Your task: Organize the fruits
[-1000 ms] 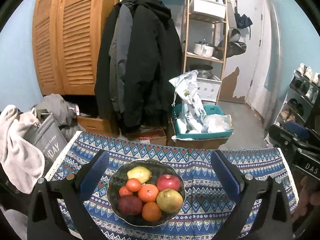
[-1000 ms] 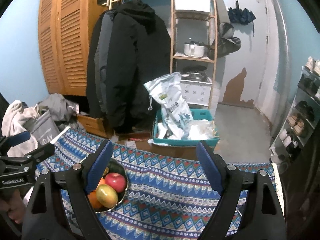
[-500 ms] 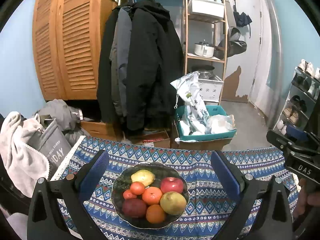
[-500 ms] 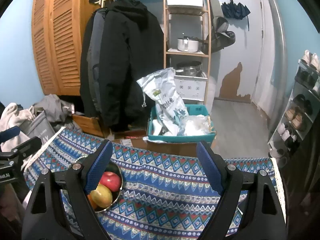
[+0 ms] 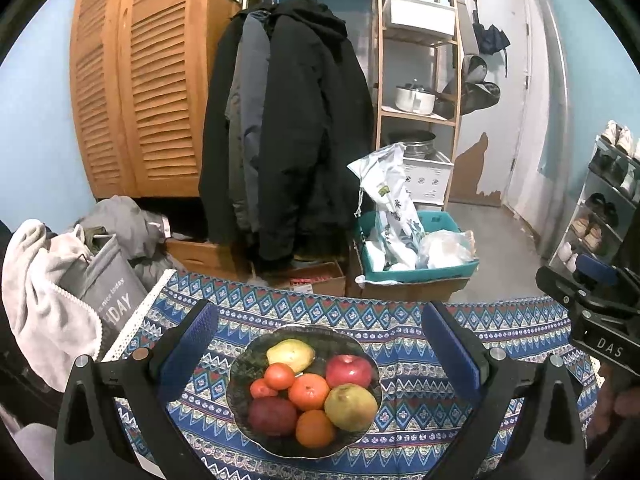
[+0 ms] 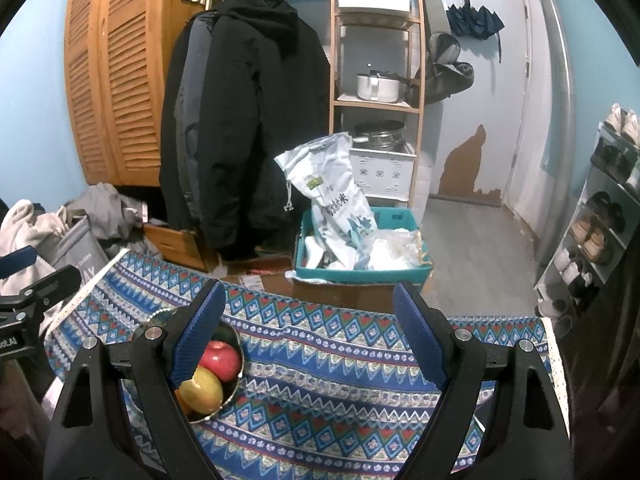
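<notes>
The patterned tablecloth (image 5: 404,412) covers the work surface; its far edge runs across both views, with a white lace border at the left (image 5: 132,324) and at the right (image 6: 554,356). The dark bowl (image 5: 240,364) stands on the cloth, well inside the far edge, left of centre in the right wrist view. To the right of the bowl the cloth lies bare up to the right border. The bowl holds a red apple (image 5: 349,370), a yellow-green pear (image 5: 351,407), a second yellowish pear (image 5: 291,355) whose long axis runs roughly left to right, a dark red fruit (image 5: 272,415), and several orange fruits (image 5: 309,391). The left gripper (image 5: 320,344) stands wide open, its fingers framing the bowl without touching it. The right gripper (image 6: 308,328) is likewise wide open over bare cloth, holding nothing; its left finger (image 6: 198,332) overlaps the bowl in view.
</notes>
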The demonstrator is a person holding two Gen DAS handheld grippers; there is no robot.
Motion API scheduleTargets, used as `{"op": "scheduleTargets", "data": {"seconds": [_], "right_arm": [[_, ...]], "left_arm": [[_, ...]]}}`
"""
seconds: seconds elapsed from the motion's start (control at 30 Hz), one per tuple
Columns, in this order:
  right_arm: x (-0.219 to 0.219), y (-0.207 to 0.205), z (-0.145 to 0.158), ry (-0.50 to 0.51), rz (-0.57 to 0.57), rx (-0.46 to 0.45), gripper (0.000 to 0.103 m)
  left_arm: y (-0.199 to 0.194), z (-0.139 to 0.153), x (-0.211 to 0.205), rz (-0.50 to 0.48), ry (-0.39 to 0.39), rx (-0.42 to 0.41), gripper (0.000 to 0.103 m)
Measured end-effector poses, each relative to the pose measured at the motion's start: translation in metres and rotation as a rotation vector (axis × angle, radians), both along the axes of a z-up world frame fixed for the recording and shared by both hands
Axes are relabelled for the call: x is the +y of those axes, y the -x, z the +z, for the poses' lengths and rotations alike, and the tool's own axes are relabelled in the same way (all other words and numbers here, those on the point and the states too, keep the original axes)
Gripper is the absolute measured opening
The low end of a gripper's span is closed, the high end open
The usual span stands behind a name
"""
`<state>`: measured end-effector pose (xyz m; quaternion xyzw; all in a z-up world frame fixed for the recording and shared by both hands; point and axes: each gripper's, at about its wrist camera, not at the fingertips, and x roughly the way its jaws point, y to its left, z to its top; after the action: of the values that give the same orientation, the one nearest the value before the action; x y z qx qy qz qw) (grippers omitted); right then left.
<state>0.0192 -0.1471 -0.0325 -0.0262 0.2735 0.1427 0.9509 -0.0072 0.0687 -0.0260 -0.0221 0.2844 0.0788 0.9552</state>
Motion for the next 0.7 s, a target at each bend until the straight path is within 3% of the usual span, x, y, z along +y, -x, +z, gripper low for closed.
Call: {"op": "scheduleTargets", "data": {"seconds": [0.7], "right_arm": [[0.0017, 0.0000, 0.0004, 0.010, 0.002, -0.004, 0.085]], "left_arm": [[0.0016, 0.0029, -0.0023, 0.012, -0.012, -0.003, 0.102]]}}
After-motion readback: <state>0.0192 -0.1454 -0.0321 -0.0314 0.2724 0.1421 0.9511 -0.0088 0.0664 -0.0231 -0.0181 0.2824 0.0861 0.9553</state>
